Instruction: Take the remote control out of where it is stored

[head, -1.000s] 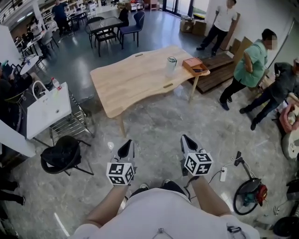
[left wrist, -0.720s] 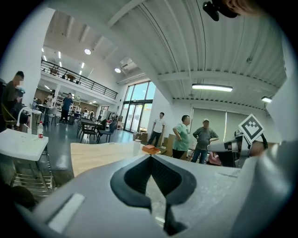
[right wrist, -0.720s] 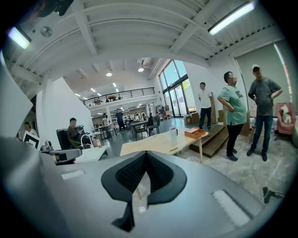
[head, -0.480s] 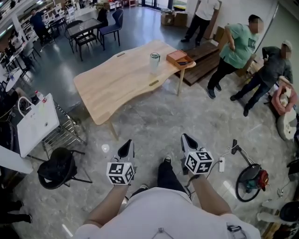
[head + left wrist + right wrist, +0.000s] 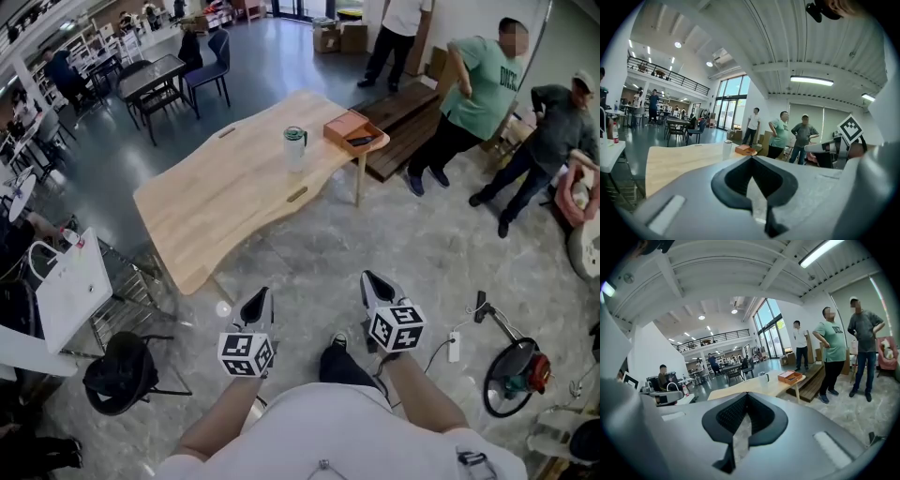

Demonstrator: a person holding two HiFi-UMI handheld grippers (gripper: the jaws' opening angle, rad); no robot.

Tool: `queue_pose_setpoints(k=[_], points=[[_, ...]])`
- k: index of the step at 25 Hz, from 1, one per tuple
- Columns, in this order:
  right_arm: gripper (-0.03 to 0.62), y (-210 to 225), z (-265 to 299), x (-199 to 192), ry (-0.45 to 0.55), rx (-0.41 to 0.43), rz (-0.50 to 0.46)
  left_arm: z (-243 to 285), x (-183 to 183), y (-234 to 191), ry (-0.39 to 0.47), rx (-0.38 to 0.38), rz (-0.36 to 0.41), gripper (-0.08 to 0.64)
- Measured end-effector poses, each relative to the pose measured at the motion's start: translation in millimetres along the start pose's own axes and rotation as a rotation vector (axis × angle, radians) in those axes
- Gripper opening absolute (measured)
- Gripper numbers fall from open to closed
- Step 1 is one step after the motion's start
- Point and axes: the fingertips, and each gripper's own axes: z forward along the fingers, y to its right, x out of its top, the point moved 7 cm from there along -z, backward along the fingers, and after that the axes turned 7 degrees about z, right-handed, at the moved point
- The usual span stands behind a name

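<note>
An open orange box sits at the far right corner of the light wooden table. A dark flat thing lies in it, which looks like the remote control. The box also shows in the left gripper view and the right gripper view. My left gripper and right gripper hang side by side over the stone floor, well short of the table. Both are shut and hold nothing.
A lidded cup stands on the table near the box. Three people stand to the right by a wooden platform. A white bag, a black stool and a floor fan flank me.
The table has drawn nearer and slid left in the head view as I walk toward it. Both grippers keep their pose, shut and empty.
</note>
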Motion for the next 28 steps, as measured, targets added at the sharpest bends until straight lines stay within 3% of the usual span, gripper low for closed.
queue_pose_setpoints(k=[10, 20, 28], points=[[0.028, 95.7, 93.9, 87.9, -0.016, 0.062, 0.014, 149.4, 54.1, 12.0, 0.001, 0.046, 0.009, 0.000], [0.028, 153.0, 164.5, 121.6, -0.045, 0.093, 0.046, 238.4, 70.6, 16.1, -0.022, 0.048, 0.022, 0.000], [0.028, 192.5, 228.9, 152.3, -0.048, 0.040, 0.065, 332.5, 82.7, -14.2, -0.017, -0.001, 0.012, 0.000]])
